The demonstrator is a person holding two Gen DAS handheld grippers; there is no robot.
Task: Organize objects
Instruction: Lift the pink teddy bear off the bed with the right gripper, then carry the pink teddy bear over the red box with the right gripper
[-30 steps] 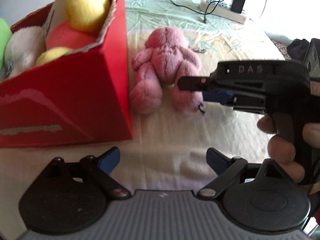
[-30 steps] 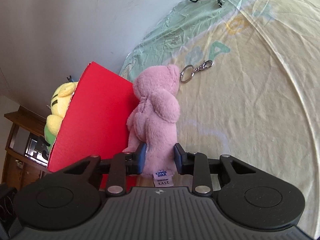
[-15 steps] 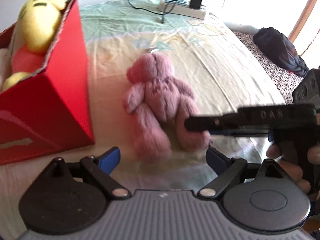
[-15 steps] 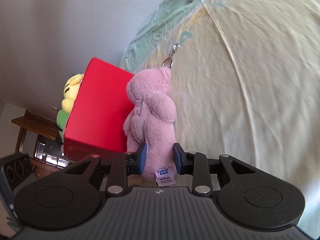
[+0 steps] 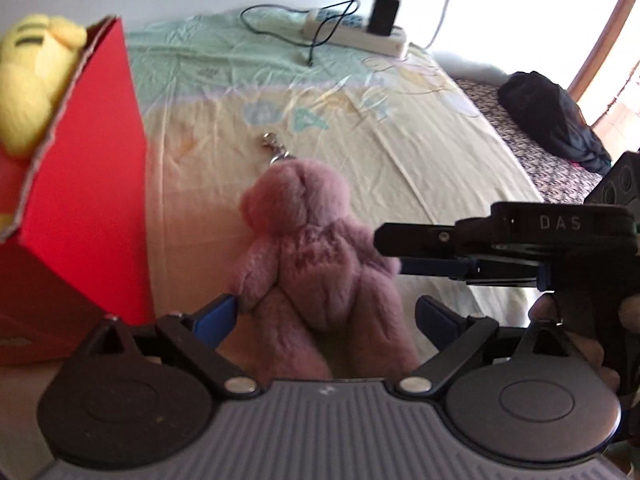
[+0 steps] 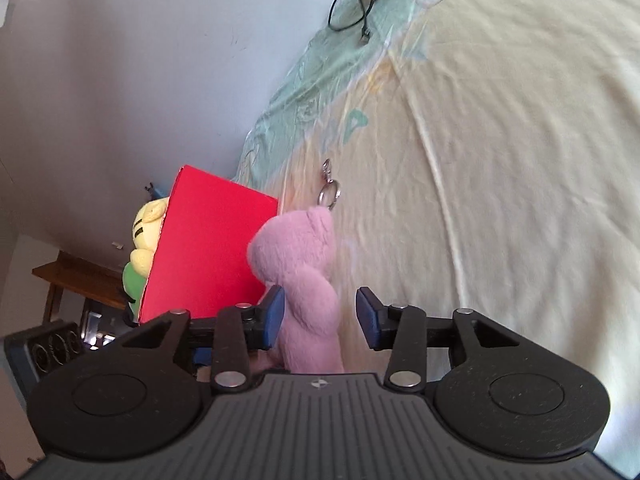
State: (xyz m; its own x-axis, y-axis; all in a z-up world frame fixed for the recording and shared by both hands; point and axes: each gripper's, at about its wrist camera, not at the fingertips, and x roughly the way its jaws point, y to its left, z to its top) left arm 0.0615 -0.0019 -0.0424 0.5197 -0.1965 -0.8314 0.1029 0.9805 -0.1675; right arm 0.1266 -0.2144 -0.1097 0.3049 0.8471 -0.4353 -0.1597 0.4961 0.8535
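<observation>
Two grippers flank one soft toy on a wide bed with a wrinkled pale yellow and mint sheet (image 5: 420,152); open sheet runs right and ahead of the toy, tight on its left. Red cardboard box (image 5: 88,216), raw corrugated rim, stands just beside the toy and holds a yellow plush (image 5: 28,80) plus a green plush (image 6: 134,284). Fuzzy pink plush bear (image 5: 316,264) lies on the sheet, metal keyring clip (image 5: 276,148) at its head. Left gripper (image 5: 326,314): blue-padded jaws wide apart around the bear's legs, left pad at its arm. Right gripper (image 6: 320,316): jaws spread, left pad against the bear, right pad clear, so no grip. White power strip (image 5: 356,34) with black charger at the far edge.
</observation>
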